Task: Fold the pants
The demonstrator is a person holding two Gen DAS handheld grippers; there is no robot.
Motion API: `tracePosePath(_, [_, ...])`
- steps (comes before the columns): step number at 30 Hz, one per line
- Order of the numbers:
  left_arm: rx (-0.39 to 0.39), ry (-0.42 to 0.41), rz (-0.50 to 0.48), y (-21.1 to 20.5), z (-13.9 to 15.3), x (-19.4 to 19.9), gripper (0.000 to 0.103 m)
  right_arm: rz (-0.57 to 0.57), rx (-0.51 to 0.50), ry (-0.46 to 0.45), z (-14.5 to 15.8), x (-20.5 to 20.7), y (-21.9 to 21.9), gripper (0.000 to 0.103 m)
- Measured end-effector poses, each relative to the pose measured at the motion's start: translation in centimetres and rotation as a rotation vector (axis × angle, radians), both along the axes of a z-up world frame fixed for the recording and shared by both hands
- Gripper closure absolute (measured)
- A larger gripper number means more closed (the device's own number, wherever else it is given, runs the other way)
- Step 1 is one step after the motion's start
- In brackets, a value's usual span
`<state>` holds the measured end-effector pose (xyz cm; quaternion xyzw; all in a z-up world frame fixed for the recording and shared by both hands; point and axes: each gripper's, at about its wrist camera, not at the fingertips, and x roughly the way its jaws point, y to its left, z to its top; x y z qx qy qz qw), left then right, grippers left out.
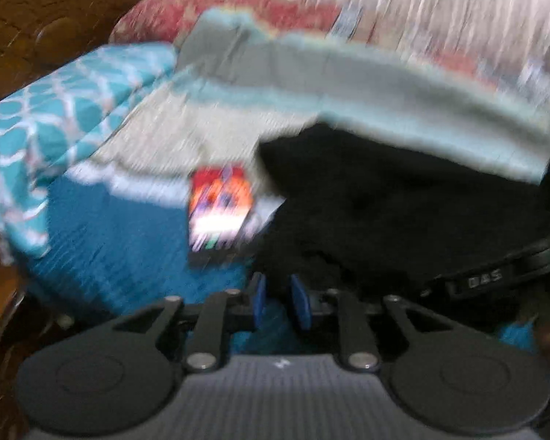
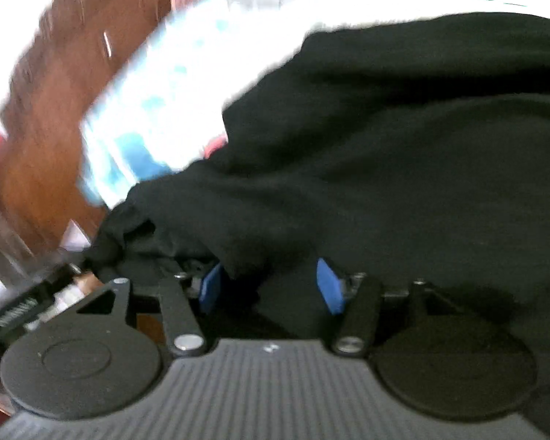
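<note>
Pants: black soft-fabric pants (image 1: 403,220) lie bunched on the teal bedspread (image 1: 110,249), ahead and to the right of the left gripper (image 1: 277,302).
Left gripper: blue pads stand slightly apart, nothing seen between them, over teal cloth.
Right gripper (image 2: 271,286): blue pads stand wide apart; a fold of the pants (image 2: 385,146) hangs between them, unpinched.
Writing: "DAS" on a black strap (image 1: 484,275); the colourful small box (image 1: 220,205) is too blurred to read.
</note>
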<state>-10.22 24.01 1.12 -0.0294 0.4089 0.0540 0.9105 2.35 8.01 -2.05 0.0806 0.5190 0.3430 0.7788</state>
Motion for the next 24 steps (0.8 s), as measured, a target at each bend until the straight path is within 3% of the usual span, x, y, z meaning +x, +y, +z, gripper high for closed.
tracePosePath(2, [-0.054, -0.006, 0.023, 0.7, 0.1, -0.6, 0.081, 0.032, -0.030, -0.068, -0.1, -1.1, 0.7, 0.045])
tracePosePath(4, [-0.142, -0.072, 0.050, 2.6, 1.4, -1.7, 0.061, 0.041, -0.009, -0.066, 0.5, -1.3, 0.3, 0.045])
tracePosePath(8, [-0.285, -0.216, 0.058, 4.1, 4.3, -0.9, 0.061, -0.022, 0.061, -0.084, 2.1, -0.6, -2.2, 0.045])
tracePosePath(12, [-0.333, -0.237, -0.013, 2.4, 4.0, 3.0, 0.062, -0.136, 0.081, -0.072, 2.0, 0.0, -6.1, 0.045])
tracePosePath(16, [-0.338, -0.126, -0.069, -0.1, 0.2, 7.5, 0.066, -0.271, 0.082, -0.060, 1.7, 0.5, -10.9, 0.046])
tracePosePath(20, [-0.144, 0.114, -0.087, -2.1, -5.4, 11.0, 0.082, -0.431, 0.071, -0.067, 2.3, 1.0, -16.6, 0.046])
tracePosePath(22, [-0.152, 0.125, -0.097, -1.6, -5.0, 11.2, 0.083, -0.524, 0.048, -0.081, 3.2, 1.7, -20.6, 0.046])
tracePosePath(24, [-0.190, 0.099, -0.120, -1.0, -2.5, 11.6, 0.080, -0.623, 0.012, -0.109, 4.4, 2.5, -24.7, 0.046])
